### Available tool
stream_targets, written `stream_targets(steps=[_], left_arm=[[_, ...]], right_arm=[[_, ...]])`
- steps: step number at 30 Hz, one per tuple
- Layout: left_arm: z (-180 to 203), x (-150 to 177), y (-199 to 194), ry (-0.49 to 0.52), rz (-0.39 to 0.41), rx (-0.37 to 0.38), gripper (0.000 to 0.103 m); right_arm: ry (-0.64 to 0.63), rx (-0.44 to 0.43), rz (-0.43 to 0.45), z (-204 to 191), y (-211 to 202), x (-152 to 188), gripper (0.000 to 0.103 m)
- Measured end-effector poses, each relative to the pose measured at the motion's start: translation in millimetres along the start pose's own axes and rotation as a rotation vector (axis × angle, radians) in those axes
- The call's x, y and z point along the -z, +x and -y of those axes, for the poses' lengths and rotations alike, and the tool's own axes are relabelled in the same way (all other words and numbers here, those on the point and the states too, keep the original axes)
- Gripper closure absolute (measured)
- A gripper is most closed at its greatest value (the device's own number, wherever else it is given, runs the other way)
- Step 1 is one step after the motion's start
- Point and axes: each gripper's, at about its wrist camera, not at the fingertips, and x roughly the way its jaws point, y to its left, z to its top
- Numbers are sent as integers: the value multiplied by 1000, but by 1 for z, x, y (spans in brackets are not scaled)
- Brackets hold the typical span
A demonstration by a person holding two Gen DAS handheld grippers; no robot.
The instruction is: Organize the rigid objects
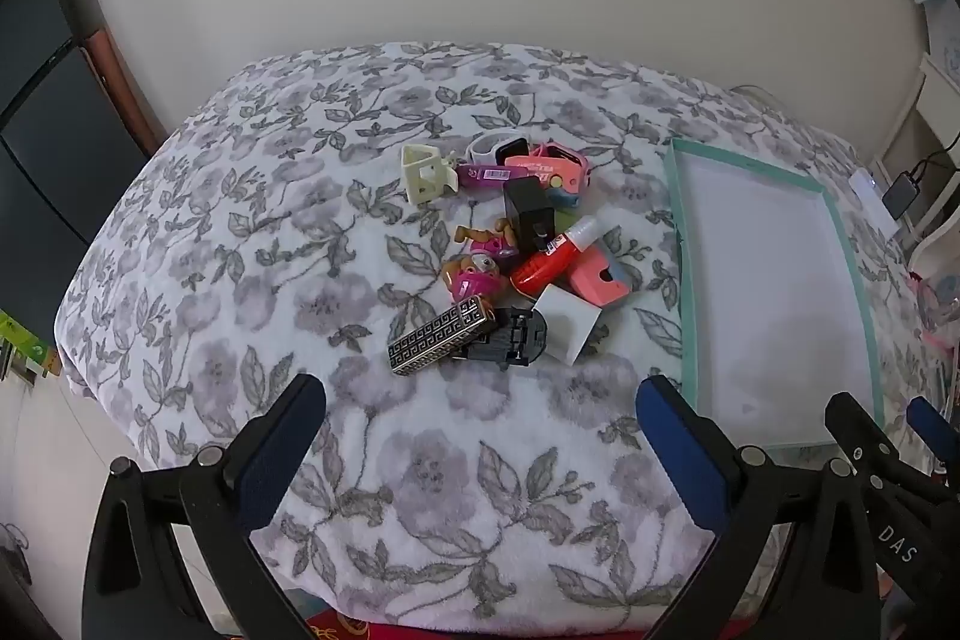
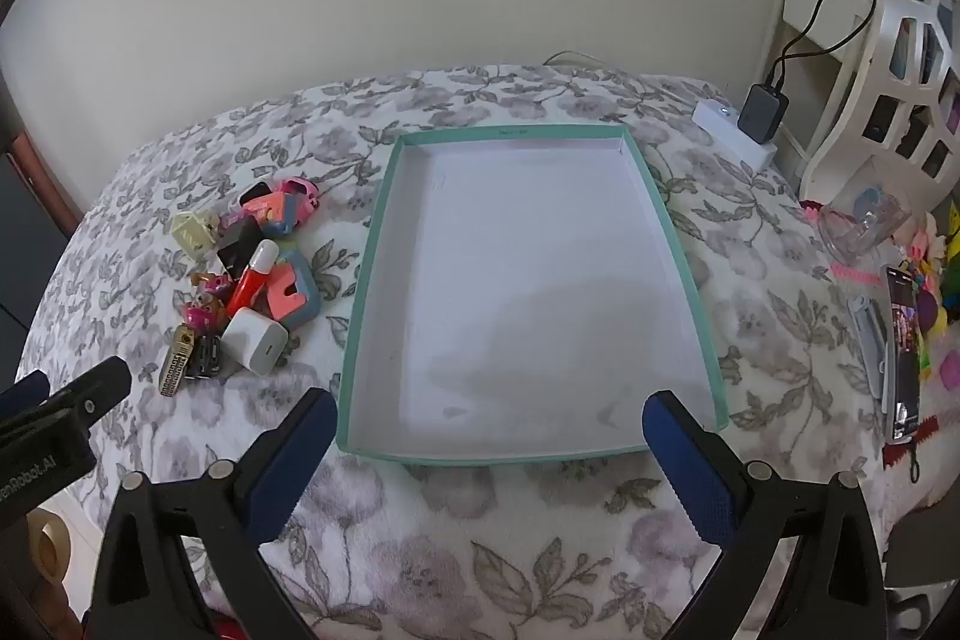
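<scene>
A heap of small rigid objects lies on a floral blanket: a patterned metal case, a black clip, a white charger cube, a red glue bottle, a pink toy figure, a black block and a cream plastic piece. An empty teal-rimmed tray lies to their right. My left gripper hangs open in front of the heap. My right gripper is open over the tray's near edge. Neither holds anything.
A white power strip with a dark adapter sits at the blanket's far right corner. A phone, nail clippers and toys lie at the right. A white shelf stands behind them.
</scene>
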Motion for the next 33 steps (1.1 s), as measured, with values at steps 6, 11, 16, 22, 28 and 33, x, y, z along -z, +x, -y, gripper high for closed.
stream_targets(steps=[6, 11, 16, 22, 28, 33], left_arm=[[-4, 2, -2, -14, 4, 7, 0], [-5, 3, 3, -11, -9, -4, 0], [-1, 1, 2, 0, -14, -14, 0], [-1, 1, 2, -1, -13, -14, 0], [-3, 2, 2, -1, -15, -16, 0], [-4, 2, 3, -2, -16, -18, 0]], right_arm=[[1, -1, -1, 0, 0, 0, 0], [2, -2, -1, 0, 0, -1, 0], [3, -3, 0, 0, 1, -1, 0], [3, -3, -1, 0, 1, 0, 0], [5, -4, -2, 1, 1, 0, 0], [4, -4, -2, 1, 1, 0, 0]])
